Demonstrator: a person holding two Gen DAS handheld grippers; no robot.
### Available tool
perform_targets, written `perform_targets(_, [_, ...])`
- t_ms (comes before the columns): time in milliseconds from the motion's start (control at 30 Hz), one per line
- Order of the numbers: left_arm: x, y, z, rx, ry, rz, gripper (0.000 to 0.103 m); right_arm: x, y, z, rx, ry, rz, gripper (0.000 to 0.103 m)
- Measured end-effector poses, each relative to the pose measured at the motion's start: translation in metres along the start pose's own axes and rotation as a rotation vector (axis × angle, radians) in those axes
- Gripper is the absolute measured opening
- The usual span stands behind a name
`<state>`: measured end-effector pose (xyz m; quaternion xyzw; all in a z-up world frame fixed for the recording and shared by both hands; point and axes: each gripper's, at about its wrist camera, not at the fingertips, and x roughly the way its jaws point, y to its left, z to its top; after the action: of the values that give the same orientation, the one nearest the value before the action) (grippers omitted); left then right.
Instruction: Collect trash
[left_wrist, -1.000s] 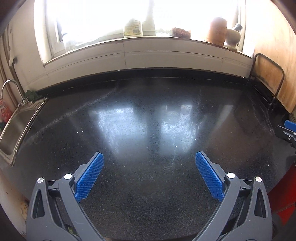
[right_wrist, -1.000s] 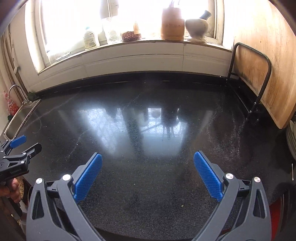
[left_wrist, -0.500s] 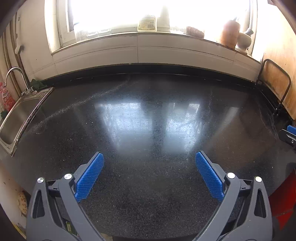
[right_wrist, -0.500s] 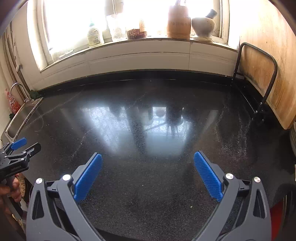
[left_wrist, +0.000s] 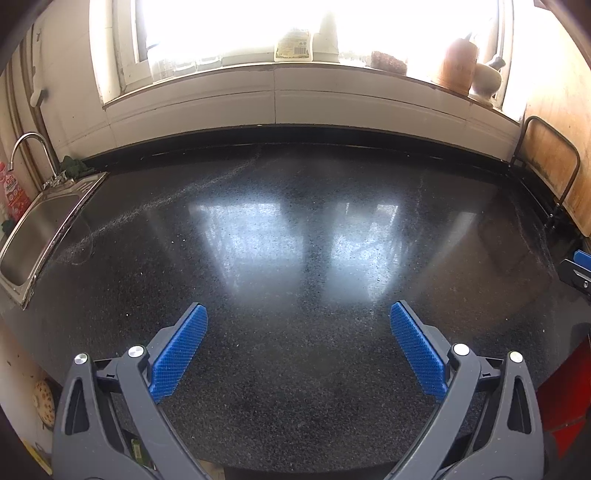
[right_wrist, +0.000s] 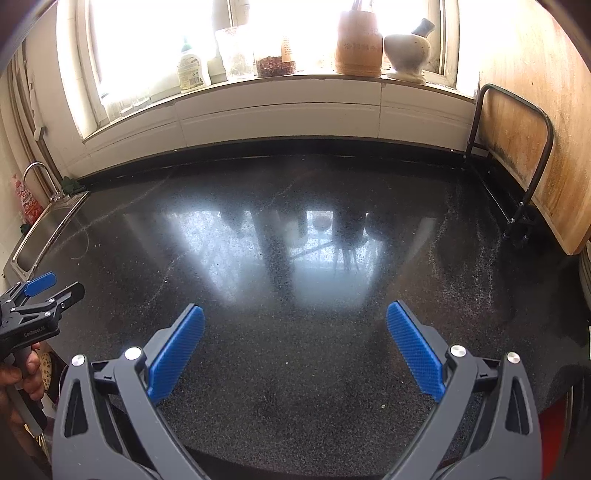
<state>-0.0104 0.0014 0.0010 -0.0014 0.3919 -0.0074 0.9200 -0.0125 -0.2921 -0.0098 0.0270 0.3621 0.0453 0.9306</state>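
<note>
My left gripper (left_wrist: 298, 317) is open and empty, held above the near edge of a shiny black speckled counter (left_wrist: 295, 229). My right gripper (right_wrist: 295, 319) is open and empty too, above the same counter (right_wrist: 295, 240). I see no piece of trash on the counter in either view, only faint dusty streaks. The left gripper also shows at the left edge of the right wrist view (right_wrist: 37, 295), held by a hand. A tip of the right gripper shows at the right edge of the left wrist view (left_wrist: 578, 271).
A steel sink (left_wrist: 37, 229) with a tap (left_wrist: 29, 147) sits at the counter's left end. A wooden board (right_wrist: 535, 147) in a black wire rack (right_wrist: 517, 155) stands at the right. Bottles, jars, a wooden holder (right_wrist: 358, 40) and a mortar (right_wrist: 406, 48) line the windowsill.
Both grippers have drawn back and tilted up a little, so more of the counter, window and sink shows. Both jaws stay open.
</note>
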Motion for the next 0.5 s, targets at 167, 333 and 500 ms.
perform_targets(167, [-0.004, 0.000, -0.001, 0.000, -0.005, -0.002, 0.096, -0.004, -0.002, -0.001, 0.008, -0.006, -0.007, 0.096])
perform_targets(333, [-0.008, 0.001, -0.001, 0.004, -0.013, -0.006, 0.096, -0.006, -0.002, -0.001, 0.004, -0.008, -0.015, 0.096])
perform_targets(500, [-0.012, 0.002, -0.003, 0.009, -0.017, -0.012, 0.096, -0.007, -0.002, 0.000, 0.008, -0.009, -0.018, 0.096])
